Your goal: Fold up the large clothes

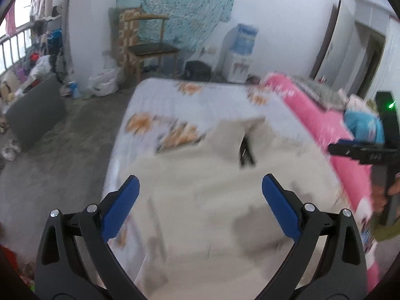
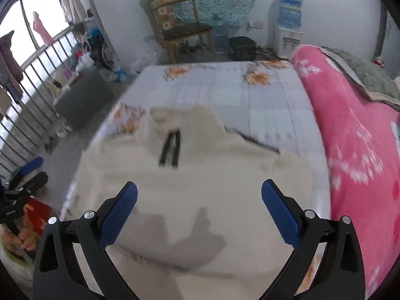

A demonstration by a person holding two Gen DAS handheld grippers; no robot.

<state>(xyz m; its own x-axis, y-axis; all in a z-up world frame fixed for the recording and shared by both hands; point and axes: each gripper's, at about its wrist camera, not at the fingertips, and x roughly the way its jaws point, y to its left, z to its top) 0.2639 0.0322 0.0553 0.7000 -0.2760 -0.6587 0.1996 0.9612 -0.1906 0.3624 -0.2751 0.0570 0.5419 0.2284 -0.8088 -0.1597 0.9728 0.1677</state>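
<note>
A large cream garment [image 1: 212, 200] lies spread on the bed, with a black strap or mark [image 1: 246, 153] near its far end. It also shows in the right wrist view [image 2: 200, 187], with the black mark [image 2: 171, 150]. My left gripper [image 1: 200, 192] is open and empty above the garment's near part. My right gripper [image 2: 200, 197] is open and empty above the garment too. The right gripper's body shows at the right edge of the left wrist view [image 1: 375, 150]. The left gripper shows at the left edge of the right wrist view [image 2: 25, 180]. Both views are blurred.
The bed has a pale floral sheet [image 2: 225, 87] and a pink blanket [image 2: 350, 137] along its right side. A wooden chair [image 2: 185, 30], a water dispenser [image 2: 287, 25] and a black box [image 2: 242, 47] stand beyond the bed. Railings and clutter [image 2: 37, 75] are to the left.
</note>
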